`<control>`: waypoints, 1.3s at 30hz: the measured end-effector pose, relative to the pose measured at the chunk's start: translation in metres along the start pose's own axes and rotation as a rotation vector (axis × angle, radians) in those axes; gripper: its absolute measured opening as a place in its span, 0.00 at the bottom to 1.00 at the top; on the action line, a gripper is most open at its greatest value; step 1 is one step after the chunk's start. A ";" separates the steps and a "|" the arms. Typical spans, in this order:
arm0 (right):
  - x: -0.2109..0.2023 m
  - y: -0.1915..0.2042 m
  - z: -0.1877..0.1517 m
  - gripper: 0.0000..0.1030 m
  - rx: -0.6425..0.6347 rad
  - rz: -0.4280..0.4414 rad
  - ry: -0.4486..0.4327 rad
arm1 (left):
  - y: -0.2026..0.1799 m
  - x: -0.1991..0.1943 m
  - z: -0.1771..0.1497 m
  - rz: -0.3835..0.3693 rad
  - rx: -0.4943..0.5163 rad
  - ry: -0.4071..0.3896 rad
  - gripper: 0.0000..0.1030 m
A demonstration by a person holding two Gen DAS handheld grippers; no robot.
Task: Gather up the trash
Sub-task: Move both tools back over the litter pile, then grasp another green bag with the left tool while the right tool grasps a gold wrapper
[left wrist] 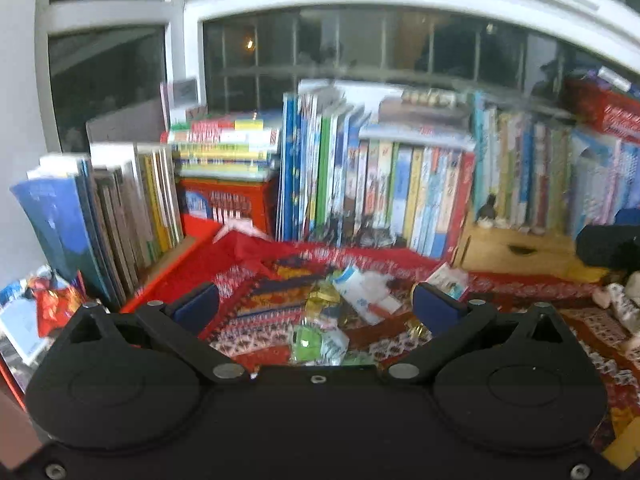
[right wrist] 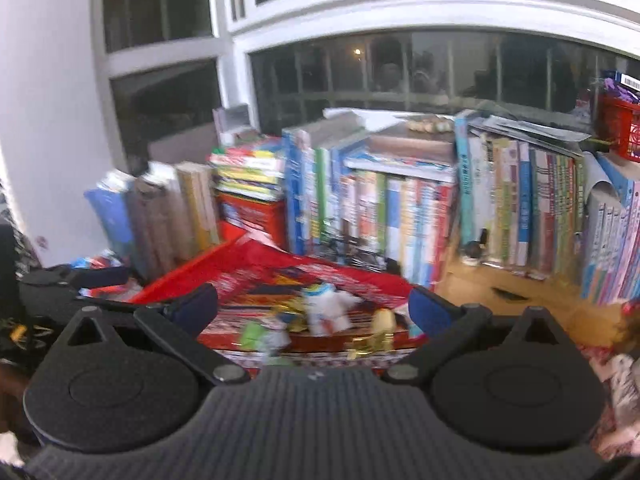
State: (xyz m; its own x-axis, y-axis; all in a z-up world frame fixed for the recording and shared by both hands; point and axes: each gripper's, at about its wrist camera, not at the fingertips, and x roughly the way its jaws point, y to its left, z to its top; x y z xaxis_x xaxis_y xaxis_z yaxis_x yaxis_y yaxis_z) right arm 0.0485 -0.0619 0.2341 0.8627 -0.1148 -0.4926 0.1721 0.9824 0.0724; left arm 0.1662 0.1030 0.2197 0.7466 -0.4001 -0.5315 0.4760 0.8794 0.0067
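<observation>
Several wrappers (left wrist: 340, 320) lie in a loose heap on the patterned red cloth (left wrist: 256, 264) just ahead of you, and both pairs of tongs, left tongs (left wrist: 316, 304) and right tongs (right wrist: 312, 308), stand wide apart with nothing between them. The risk, as I judge it, is that thin crinkled foil slips out of a shallow pinch, or you catch a fold of the cloth with it and drag the whole heap. Both views are smeared, so small scraps are hard to single out; you may close on two at once. The worktop is crowded: rows of books (left wrist: 380, 184) stand close behind, a wooden box (left wrist: 516, 248) to the right, dark windows (left wrist: 360, 52) beyond
</observation>
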 end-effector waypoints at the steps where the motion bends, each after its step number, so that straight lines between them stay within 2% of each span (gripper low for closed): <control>1: 0.009 -0.008 -0.001 1.00 -0.010 -0.015 0.014 | -0.002 0.013 -0.004 0.006 -0.001 0.029 1.00; 6: 0.065 -0.046 -0.020 1.00 -0.007 -0.044 0.104 | 0.000 0.063 -0.035 0.018 0.007 0.132 1.00; 11: 0.115 -0.073 -0.042 1.00 0.018 0.022 0.158 | 0.000 0.102 -0.059 0.014 0.062 0.168 1.00; 18: 0.173 -0.077 -0.073 1.00 0.008 0.100 0.115 | -0.010 0.143 -0.084 -0.067 0.091 0.170 1.00; 24: 0.229 -0.075 -0.092 1.00 -0.030 0.131 0.182 | -0.026 0.176 -0.089 -0.044 0.131 0.188 1.00; 27: 0.246 -0.074 -0.098 1.00 -0.018 0.129 0.183 | -0.029 0.195 -0.089 -0.055 0.143 0.224 1.00; 30: 0.259 -0.075 -0.100 1.00 -0.006 0.111 0.188 | -0.032 0.211 -0.089 -0.014 0.160 0.241 1.00; 32: 0.264 -0.078 -0.101 1.00 0.002 0.115 0.186 | -0.029 0.217 -0.088 0.012 0.124 0.238 1.00; 33: 0.267 -0.079 -0.101 1.00 0.004 0.120 0.189 | -0.026 0.219 -0.088 0.018 0.104 0.233 0.99; 34: 0.269 -0.080 -0.102 1.00 0.005 0.127 0.194 | -0.024 0.220 -0.087 0.026 0.091 0.227 0.93; 35: 0.270 -0.080 -0.103 0.99 0.000 0.133 0.197 | -0.023 0.221 -0.087 0.035 0.083 0.222 0.83; 36: 0.271 -0.080 -0.104 0.94 -0.010 0.136 0.199 | -0.022 0.221 -0.086 0.045 0.079 0.222 0.77; 39: 0.271 -0.080 -0.107 0.84 -0.028 0.127 0.202 | -0.018 0.215 -0.086 0.060 0.066 0.197 0.71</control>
State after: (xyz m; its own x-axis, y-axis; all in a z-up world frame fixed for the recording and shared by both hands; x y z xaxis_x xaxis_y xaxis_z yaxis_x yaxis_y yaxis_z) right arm 0.2175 -0.1562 0.0023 0.7633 0.0389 -0.6448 0.0529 0.9911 0.1224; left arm 0.2784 0.0233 0.0324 0.6723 -0.2835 -0.6838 0.4677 0.8787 0.0956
